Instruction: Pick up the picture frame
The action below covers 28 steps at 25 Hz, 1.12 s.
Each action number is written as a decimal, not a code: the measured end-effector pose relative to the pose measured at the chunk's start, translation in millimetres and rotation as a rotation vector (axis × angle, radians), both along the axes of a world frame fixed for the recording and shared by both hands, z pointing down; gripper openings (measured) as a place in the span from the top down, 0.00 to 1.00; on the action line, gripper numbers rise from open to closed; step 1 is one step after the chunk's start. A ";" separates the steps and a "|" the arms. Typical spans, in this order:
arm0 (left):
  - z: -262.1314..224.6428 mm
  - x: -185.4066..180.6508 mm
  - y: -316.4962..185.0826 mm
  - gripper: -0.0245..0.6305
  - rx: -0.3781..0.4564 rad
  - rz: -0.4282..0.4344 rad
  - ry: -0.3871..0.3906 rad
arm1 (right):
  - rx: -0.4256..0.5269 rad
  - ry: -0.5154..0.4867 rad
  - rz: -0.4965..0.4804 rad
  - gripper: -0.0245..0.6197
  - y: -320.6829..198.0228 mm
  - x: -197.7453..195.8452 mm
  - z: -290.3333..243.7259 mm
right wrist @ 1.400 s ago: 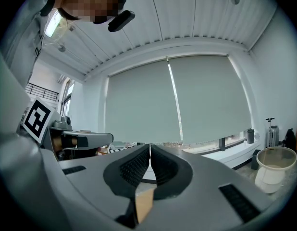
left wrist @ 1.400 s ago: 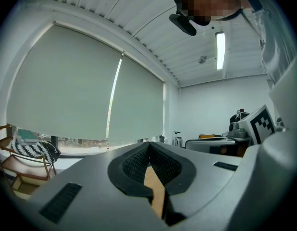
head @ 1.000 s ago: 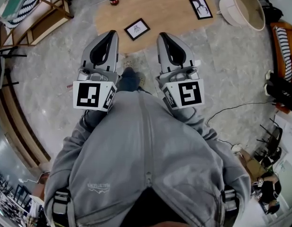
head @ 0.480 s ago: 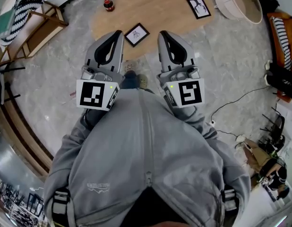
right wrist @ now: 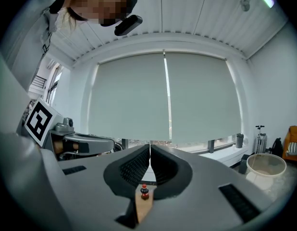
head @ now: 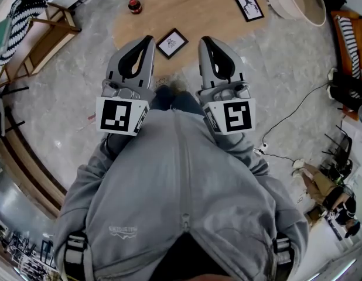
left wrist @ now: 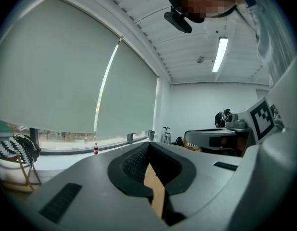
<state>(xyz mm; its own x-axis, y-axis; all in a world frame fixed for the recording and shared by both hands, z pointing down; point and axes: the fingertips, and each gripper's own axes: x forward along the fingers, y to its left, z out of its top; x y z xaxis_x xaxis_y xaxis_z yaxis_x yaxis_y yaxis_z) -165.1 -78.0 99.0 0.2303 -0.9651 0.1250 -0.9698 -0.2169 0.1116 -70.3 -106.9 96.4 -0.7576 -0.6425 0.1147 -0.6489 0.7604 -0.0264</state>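
Left gripper (head: 146,40) and right gripper (head: 205,41), jaws together, empty: open 1 before reaching the picture frame (head: 171,43) on the table (head: 198,13).

Black picture frame (head: 171,43), tan wood-grain surface (head: 198,7), grey marbled floor (head: 69,86).

The left gripper (head: 147,38) and right gripper (head: 204,40) advance further over the wooden table's (head: 198,16) near edge. The nearer picture frame (head: 171,43) now sits lower between their tips.
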 end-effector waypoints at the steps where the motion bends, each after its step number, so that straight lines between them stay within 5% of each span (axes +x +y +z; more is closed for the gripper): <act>1: 3.9 0.1 -2.5 0.93 -0.010 0.000 0.004 | -0.005 0.002 -0.002 0.91 -3.1 -0.3 1.9; 28: 172.0 14.1 -68.7 0.94 -0.114 0.009 0.048 | -0.098 0.055 -0.060 0.91 -73.2 -7.1 167.8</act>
<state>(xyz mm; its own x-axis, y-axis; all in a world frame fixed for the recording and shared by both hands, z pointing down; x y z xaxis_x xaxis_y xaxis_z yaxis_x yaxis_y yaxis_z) -151.0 -146.6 271.0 0.2469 -0.9432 0.2222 -0.9609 -0.2086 0.1819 -77.4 -180.1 264.2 -0.7851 -0.5802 0.2168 -0.6050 0.7934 -0.0678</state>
